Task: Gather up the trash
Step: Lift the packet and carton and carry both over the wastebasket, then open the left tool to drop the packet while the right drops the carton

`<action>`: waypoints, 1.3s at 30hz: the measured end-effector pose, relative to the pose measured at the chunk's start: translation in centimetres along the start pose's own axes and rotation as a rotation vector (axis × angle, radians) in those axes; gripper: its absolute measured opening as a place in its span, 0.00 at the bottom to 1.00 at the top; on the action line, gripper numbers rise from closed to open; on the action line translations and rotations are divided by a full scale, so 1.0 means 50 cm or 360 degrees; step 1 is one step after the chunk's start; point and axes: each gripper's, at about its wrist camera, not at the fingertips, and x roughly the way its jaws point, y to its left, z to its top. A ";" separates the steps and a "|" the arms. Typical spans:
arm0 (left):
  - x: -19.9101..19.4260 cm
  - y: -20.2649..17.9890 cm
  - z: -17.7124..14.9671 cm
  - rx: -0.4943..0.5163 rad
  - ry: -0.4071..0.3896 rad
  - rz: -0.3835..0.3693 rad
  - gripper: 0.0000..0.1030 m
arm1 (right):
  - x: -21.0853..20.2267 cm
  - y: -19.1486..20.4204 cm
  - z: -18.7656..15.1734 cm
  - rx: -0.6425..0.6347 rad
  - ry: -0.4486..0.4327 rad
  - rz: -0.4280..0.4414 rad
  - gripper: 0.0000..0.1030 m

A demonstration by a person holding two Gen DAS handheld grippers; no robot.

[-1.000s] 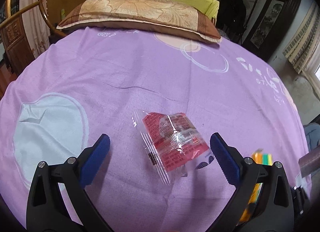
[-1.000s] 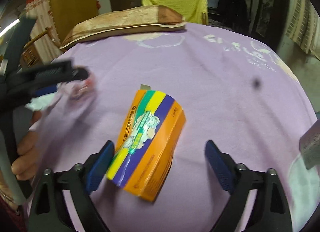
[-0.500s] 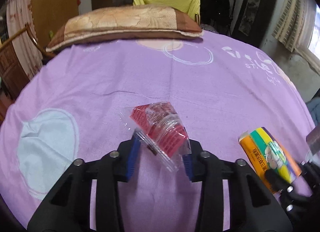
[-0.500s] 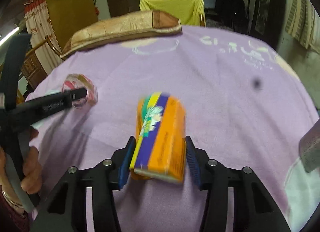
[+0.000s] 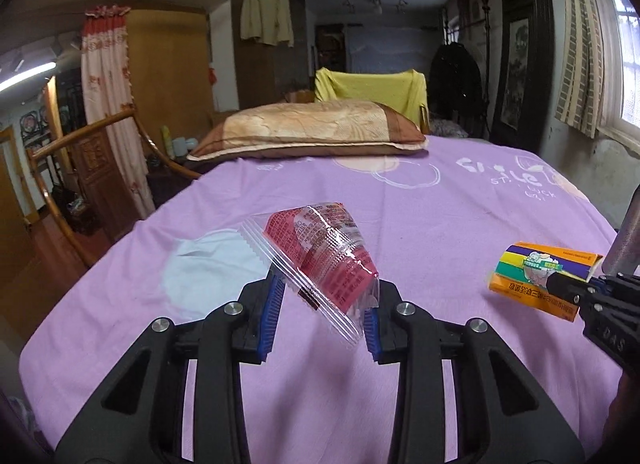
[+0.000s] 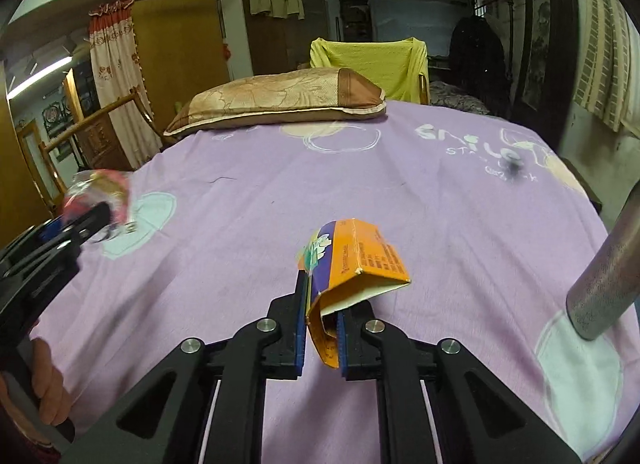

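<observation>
A red snack wrapper (image 5: 320, 256) in clear crinkled plastic hangs above the purple bed sheet (image 5: 440, 223), with my left gripper (image 5: 322, 318) shut on its lower end. The right wrist view shows an orange, purple and yellow carton (image 6: 360, 260) squashed flat at its near end between the blue pads (image 6: 300, 320). My right gripper (image 6: 322, 328) is still closing, its pads pressing on the carton, which is clear of the sheet. In the left wrist view the carton (image 5: 536, 276) and right gripper (image 5: 576, 296) show at the right edge. The left gripper (image 6: 80, 223) with the wrapper (image 6: 100, 191) appears blurred at left.
A gold and brown pillow (image 5: 308, 127) lies at the head of the bed. Behind it stands a yellow-draped chair (image 5: 368, 91). A curved wooden rail (image 5: 80, 131) runs along the left side. A grey metal tube (image 6: 604, 272) juts in at right. A hand (image 6: 44, 384) holds the left gripper's handle.
Both grippers went from open around their items to shut on them. The wrapper and the carton have been lifted off the sheet, and the carton is now crushed.
</observation>
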 end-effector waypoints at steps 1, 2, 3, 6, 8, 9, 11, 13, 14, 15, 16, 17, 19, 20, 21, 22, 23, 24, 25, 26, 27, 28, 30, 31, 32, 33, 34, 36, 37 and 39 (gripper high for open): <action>-0.019 0.005 -0.005 0.0000 -0.0021 0.0026 0.35 | -0.011 -0.002 -0.003 0.0008 -0.0016 0.0011 0.12; -0.038 0.010 -0.010 0.0000 -0.0043 0.0050 0.35 | -0.019 -0.003 -0.006 0.0012 -0.0030 0.0018 0.12; -0.056 0.017 -0.017 0.0001 -0.0058 0.0064 0.35 | -0.029 -0.003 -0.009 0.0017 -0.0045 0.0028 0.12; -0.112 0.037 -0.028 0.0007 -0.0111 0.0117 0.35 | -0.065 0.002 -0.022 0.0025 -0.0099 0.0077 0.12; -0.145 0.054 -0.033 0.0003 -0.0135 0.0139 0.35 | -0.083 0.013 -0.034 0.0022 -0.0115 0.0108 0.12; -0.160 0.063 -0.036 -0.0001 -0.0144 0.0154 0.35 | -0.092 0.019 -0.040 0.0018 -0.0120 0.0130 0.12; -0.189 0.083 -0.043 -0.0017 -0.0157 0.0180 0.35 | -0.107 0.036 -0.047 0.0008 -0.0132 0.0169 0.12; -0.221 0.106 -0.053 -0.0033 -0.0181 0.0215 0.35 | -0.128 0.059 -0.053 -0.0013 -0.0151 0.0213 0.12; -0.237 0.117 -0.060 -0.0038 -0.0192 0.0233 0.35 | -0.138 0.072 -0.055 -0.0025 -0.0159 0.0238 0.12; -0.257 0.130 -0.069 -0.0048 -0.0203 0.0255 0.35 | -0.149 0.085 -0.058 -0.0036 -0.0168 0.0265 0.12; -0.272 0.143 -0.077 -0.0057 -0.0210 0.0271 0.35 | -0.165 0.108 -0.061 -0.0059 -0.0182 0.0303 0.12; -0.290 0.159 -0.088 -0.0071 -0.0216 0.0293 0.35 | -0.178 0.127 -0.065 -0.0082 -0.0191 0.0334 0.12; -0.323 0.193 -0.115 -0.0097 -0.0211 0.0328 0.35 | -0.205 0.177 -0.072 -0.0151 -0.0208 0.0412 0.12; -0.341 0.216 -0.133 -0.0112 -0.0196 0.0351 0.35 | -0.216 0.205 -0.077 -0.0190 -0.0211 0.0451 0.12; -0.357 0.237 -0.151 -0.0127 -0.0180 0.0375 0.35 | -0.228 0.236 -0.084 -0.0233 -0.0209 0.0499 0.12; -0.376 0.266 -0.175 -0.0150 -0.0157 0.0406 0.35 | -0.238 0.266 -0.091 -0.0270 -0.0203 0.0548 0.12; -0.392 0.288 -0.193 -0.0167 -0.0137 0.0424 0.35 | -0.245 0.288 -0.097 -0.0297 -0.0197 0.0585 0.12; -0.409 0.323 -0.223 -0.0197 -0.0092 0.0453 0.35 | -0.254 0.326 -0.107 -0.0341 -0.0180 0.0652 0.12; -0.421 0.352 -0.249 -0.0224 -0.0049 0.0477 0.35 | -0.262 0.357 -0.116 -0.0379 -0.0163 0.0704 0.12; -0.430 0.378 -0.275 -0.0249 -0.0005 0.0499 0.35 | -0.268 0.381 -0.123 -0.0409 -0.0150 0.0741 0.12; -0.438 0.403 -0.299 -0.0275 0.0041 0.0518 0.35 | -0.274 0.414 -0.135 -0.0449 -0.0128 0.0790 0.12; -0.442 0.441 -0.338 -0.0320 0.0124 0.0536 0.37 | -0.279 0.444 -0.146 -0.0489 -0.0102 0.0838 0.12; -0.441 0.497 -0.399 -0.0397 0.0262 0.0542 0.38 | -0.284 0.508 -0.174 -0.0579 -0.0036 0.0930 0.12; -0.434 0.532 -0.442 -0.0453 0.0355 0.0544 0.40 | -0.283 0.545 -0.190 -0.0628 0.0011 0.0977 0.12; -0.425 0.556 -0.471 -0.0494 0.0421 0.0532 0.43 | -0.279 0.577 -0.204 -0.0670 0.0057 0.1015 0.12; -0.416 0.577 -0.500 -0.0539 0.0481 0.0508 0.46 | -0.273 0.607 -0.218 -0.0708 0.0103 0.1044 0.12; -0.400 0.603 -0.539 -0.0608 0.0568 0.0474 0.56 | -0.262 0.646 -0.236 -0.0752 0.0167 0.1077 0.12; -0.384 0.638 -0.585 -0.0724 0.0663 0.0423 0.77 | -0.238 0.710 -0.268 -0.0830 0.0282 0.1107 0.12; -0.384 0.650 -0.597 -0.0757 0.0674 0.0405 0.80 | -0.230 0.735 -0.283 -0.0862 0.0324 0.1118 0.12; -0.390 0.674 -0.618 -0.0782 0.0711 0.0401 0.85 | -0.202 0.788 -0.312 -0.0925 0.0420 0.1128 0.12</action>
